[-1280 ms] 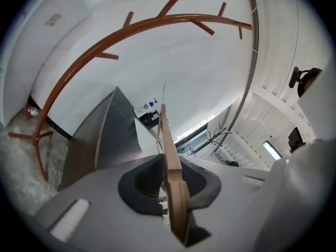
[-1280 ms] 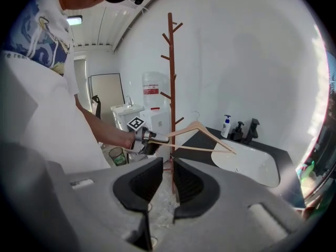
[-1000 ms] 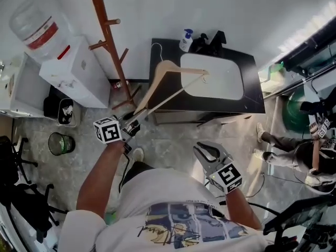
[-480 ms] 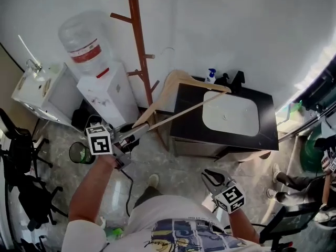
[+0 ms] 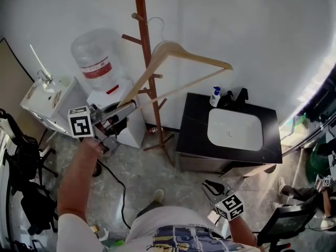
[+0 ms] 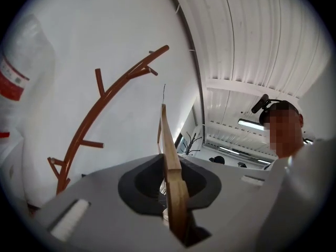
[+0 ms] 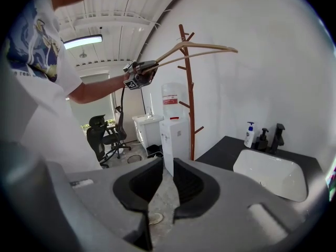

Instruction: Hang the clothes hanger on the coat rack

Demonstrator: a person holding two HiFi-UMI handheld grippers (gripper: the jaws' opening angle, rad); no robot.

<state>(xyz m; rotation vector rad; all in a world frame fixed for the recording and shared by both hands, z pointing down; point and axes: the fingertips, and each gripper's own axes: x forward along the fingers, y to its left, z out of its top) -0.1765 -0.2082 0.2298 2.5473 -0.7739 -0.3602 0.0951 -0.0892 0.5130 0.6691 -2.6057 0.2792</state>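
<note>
A wooden clothes hanger point(image 5: 176, 51) with a thin wire hook point(image 5: 156, 24) is held up beside the brown coat rack point(image 5: 143, 51). Its hook is close to an upper peg point(image 5: 137, 17); I cannot tell whether they touch. My left gripper point(image 5: 128, 108) is shut on one end of the hanger. In the left gripper view the hanger's arm point(image 6: 169, 151) runs edge-on between the pads of that gripper point(image 6: 170, 168), with the rack point(image 6: 100, 109) curving up at the left. My right gripper point(image 5: 209, 185) hangs low near my body. Its jaws point(image 7: 167, 164) stand a narrow gap apart with nothing between them.
A white water dispenser point(image 5: 107, 88) with its bottle point(image 5: 94, 56) stands just left of the rack's foot. Right of it is a black counter point(image 5: 189, 135) with a white sink point(image 5: 233, 130) and a spray bottle point(image 5: 214, 96). A white cabinet point(image 5: 44, 98) and office chairs point(image 5: 21, 193) are at the left.
My left gripper has lifted the hanger from low in front of the counter up along the rack, to the upper pegs. The right gripper has stayed low.
</note>
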